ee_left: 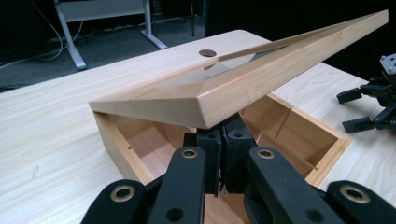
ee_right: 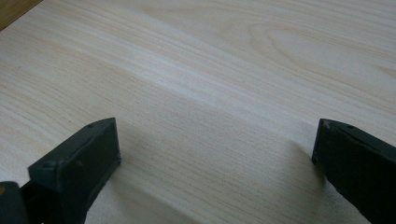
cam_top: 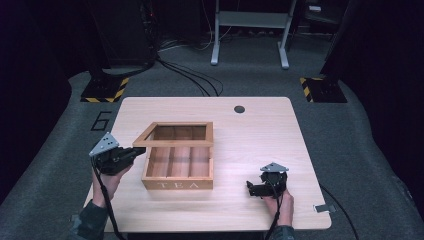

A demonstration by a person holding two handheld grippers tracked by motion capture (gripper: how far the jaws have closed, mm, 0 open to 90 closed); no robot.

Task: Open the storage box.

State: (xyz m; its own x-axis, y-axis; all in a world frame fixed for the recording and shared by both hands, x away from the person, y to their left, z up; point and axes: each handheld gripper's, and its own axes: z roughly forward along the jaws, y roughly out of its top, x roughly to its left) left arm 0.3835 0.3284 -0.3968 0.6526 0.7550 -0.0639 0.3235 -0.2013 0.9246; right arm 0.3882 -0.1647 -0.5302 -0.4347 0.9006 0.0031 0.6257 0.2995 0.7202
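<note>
A wooden tea box (cam_top: 177, 172) marked TEA stands left of the table's middle, its compartments showing. Its windowed lid (cam_top: 175, 135) is raised partway, tilted up on the near left side. My left gripper (cam_top: 140, 151) is shut at the box's left side. In the left gripper view its closed jaw tips (ee_left: 223, 135) sit right under the lid's (ee_left: 243, 88) lifted corner, above the box's (ee_left: 140, 140) interior; nothing is pinched between them. My right gripper (cam_top: 252, 189) rests open on the table, right of the box. Bare wood lies between the right gripper's (ee_right: 215, 144) jaws.
The light wooden table (cam_top: 260, 140) has a round cable hole (cam_top: 239, 109) at the back. A small metal clip (cam_top: 324, 208) lies at its front right corner. Beyond the table stand a grey desk frame (cam_top: 250, 30) and two stands with hazard-striped bases (cam_top: 105, 90).
</note>
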